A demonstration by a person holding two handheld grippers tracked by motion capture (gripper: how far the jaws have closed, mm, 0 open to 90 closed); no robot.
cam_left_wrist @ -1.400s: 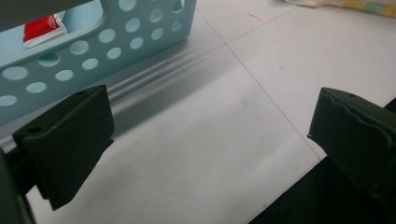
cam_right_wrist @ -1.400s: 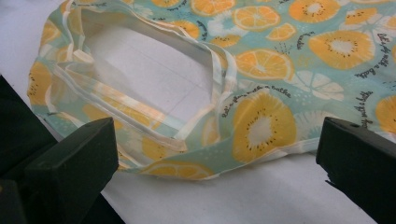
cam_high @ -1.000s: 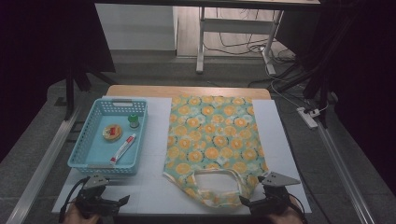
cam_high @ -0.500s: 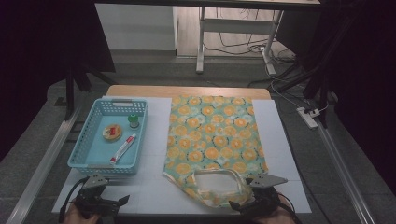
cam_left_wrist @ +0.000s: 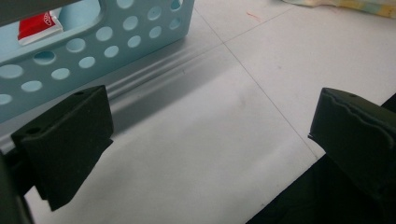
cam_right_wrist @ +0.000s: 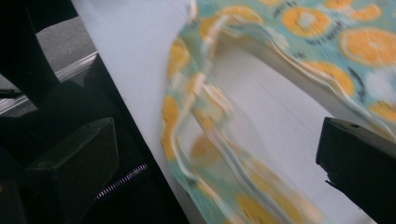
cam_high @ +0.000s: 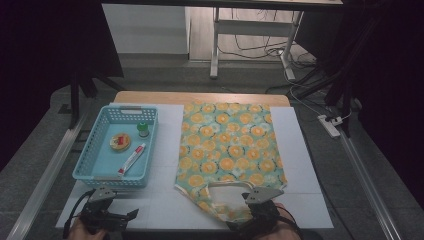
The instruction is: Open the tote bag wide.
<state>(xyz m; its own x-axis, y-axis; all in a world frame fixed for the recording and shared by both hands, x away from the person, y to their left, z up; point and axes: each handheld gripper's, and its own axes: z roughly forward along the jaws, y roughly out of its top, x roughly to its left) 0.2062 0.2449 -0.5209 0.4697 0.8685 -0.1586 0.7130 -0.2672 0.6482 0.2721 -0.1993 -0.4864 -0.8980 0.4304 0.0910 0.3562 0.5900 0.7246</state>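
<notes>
Two spread claws, left claw [cam_high: 134, 214], right claw [cam_right_wrist: 219, 154], white table [cam_high: 165, 150], orange-print bag [cam_high: 230, 145], dark room

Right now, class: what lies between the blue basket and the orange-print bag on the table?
In the high view, a bare strip of white table cover separates the blue basket from the orange-print bag; nothing rests on it.

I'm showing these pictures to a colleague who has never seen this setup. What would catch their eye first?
Most likely the orange-print cloth bag, lying flat on the white table with its handle loop toward the person. The right gripper is at that handle, jaws open. To the left stands a light blue basket holding a tube, a round tin and a small bottle.
</notes>
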